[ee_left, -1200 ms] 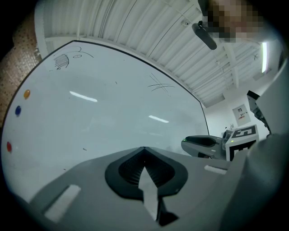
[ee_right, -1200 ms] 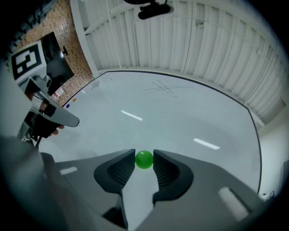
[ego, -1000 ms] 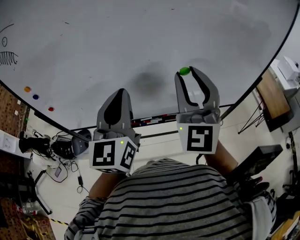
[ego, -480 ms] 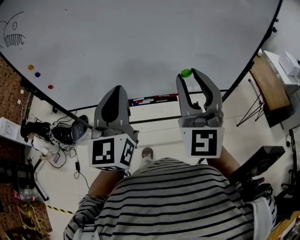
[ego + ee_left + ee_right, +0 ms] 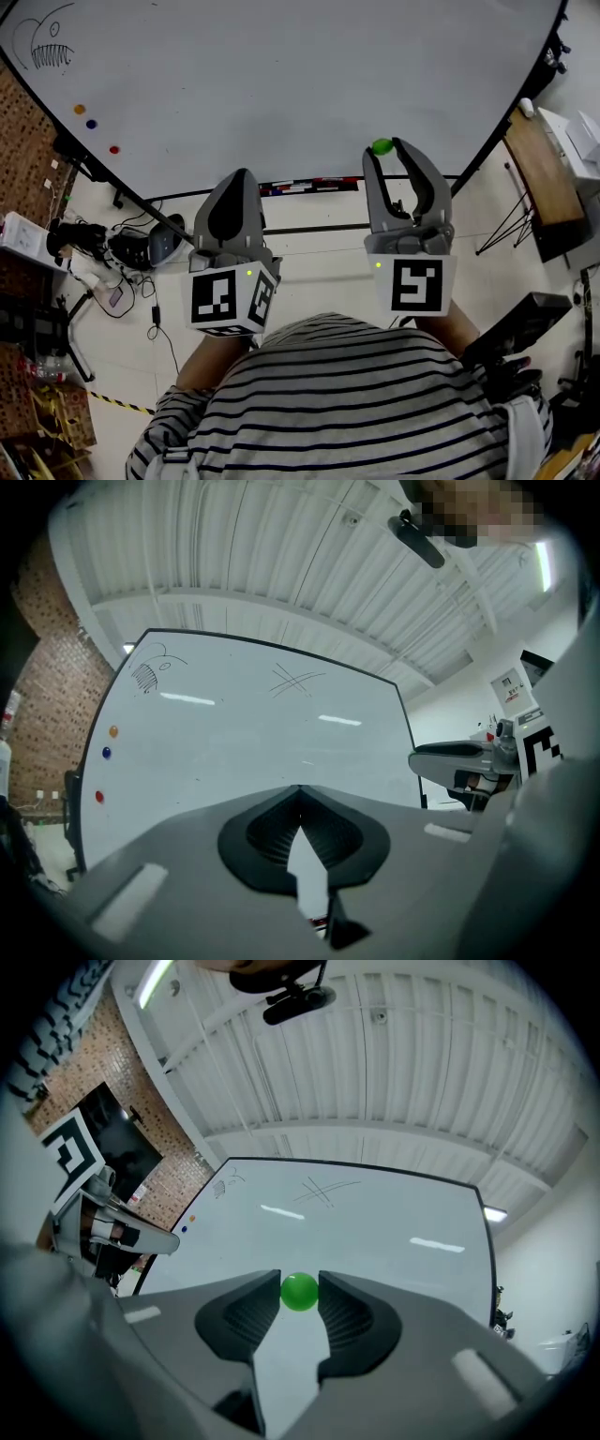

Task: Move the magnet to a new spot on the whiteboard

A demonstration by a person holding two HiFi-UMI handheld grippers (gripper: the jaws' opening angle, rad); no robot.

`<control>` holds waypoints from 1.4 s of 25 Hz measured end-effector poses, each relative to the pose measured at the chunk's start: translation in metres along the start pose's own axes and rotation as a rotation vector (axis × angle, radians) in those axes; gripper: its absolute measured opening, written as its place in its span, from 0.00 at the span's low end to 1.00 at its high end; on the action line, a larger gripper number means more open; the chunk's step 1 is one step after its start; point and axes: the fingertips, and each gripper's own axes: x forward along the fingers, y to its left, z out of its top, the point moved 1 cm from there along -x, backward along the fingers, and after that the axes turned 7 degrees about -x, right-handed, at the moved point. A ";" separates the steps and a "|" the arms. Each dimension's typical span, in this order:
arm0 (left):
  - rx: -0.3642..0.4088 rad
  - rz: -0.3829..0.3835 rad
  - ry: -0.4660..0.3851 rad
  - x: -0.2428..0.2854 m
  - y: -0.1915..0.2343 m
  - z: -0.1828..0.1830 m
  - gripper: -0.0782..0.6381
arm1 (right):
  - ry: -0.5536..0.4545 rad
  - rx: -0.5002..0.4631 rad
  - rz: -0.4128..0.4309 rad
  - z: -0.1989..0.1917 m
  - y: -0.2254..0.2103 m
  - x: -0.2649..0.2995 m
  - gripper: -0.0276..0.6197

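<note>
Magnet [image 5: 382, 146], small and green, sits pinched between the tips of the right gripper [image 5: 394, 150], held off the whiteboard [image 5: 281, 75] near its lower edge, apparently for carrying to a new spot, while the left gripper [image 5: 234, 183] hangs below that edge, jaws together, empty.

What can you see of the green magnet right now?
The green magnet is a small, round, glossy bright-green piece, plastic by its look. It sits pinched at the very tips of the right gripper, with one dark pad against each side. It is held in the air facing the whiteboard, seemingly off its surface. Its back is not visible.
</note>
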 end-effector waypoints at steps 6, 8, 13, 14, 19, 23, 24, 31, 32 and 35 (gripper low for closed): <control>0.003 -0.007 0.001 -0.002 0.010 0.004 0.13 | 0.001 -0.003 -0.031 0.005 0.002 0.003 0.24; 0.013 -0.004 0.001 -0.005 0.017 0.004 0.13 | 0.007 -0.001 -0.032 0.005 0.007 0.006 0.24; 0.042 0.000 0.013 -0.009 0.026 -0.001 0.13 | 0.019 -0.003 -0.023 0.005 0.017 0.010 0.24; 0.038 -0.004 0.013 -0.010 0.025 0.000 0.13 | 0.018 -0.001 -0.022 0.006 0.019 0.010 0.24; 0.029 0.005 -0.012 -0.016 0.027 0.006 0.13 | 0.021 -0.013 -0.017 0.008 0.022 0.008 0.24; 0.032 0.010 -0.014 -0.016 0.026 0.005 0.13 | 0.018 -0.018 -0.014 0.009 0.022 0.009 0.24; 0.026 0.012 -0.008 -0.015 0.026 0.003 0.13 | 0.020 -0.017 -0.013 0.008 0.021 0.010 0.24; 0.019 0.023 0.012 -0.011 0.021 -0.003 0.13 | 0.011 -0.020 -0.007 0.006 0.016 0.008 0.24; 0.015 0.028 0.013 -0.011 0.019 -0.004 0.13 | 0.011 -0.022 -0.003 0.004 0.015 0.008 0.24; 0.011 0.041 0.010 -0.011 0.014 -0.008 0.13 | 0.010 -0.024 0.014 -0.002 0.011 0.009 0.24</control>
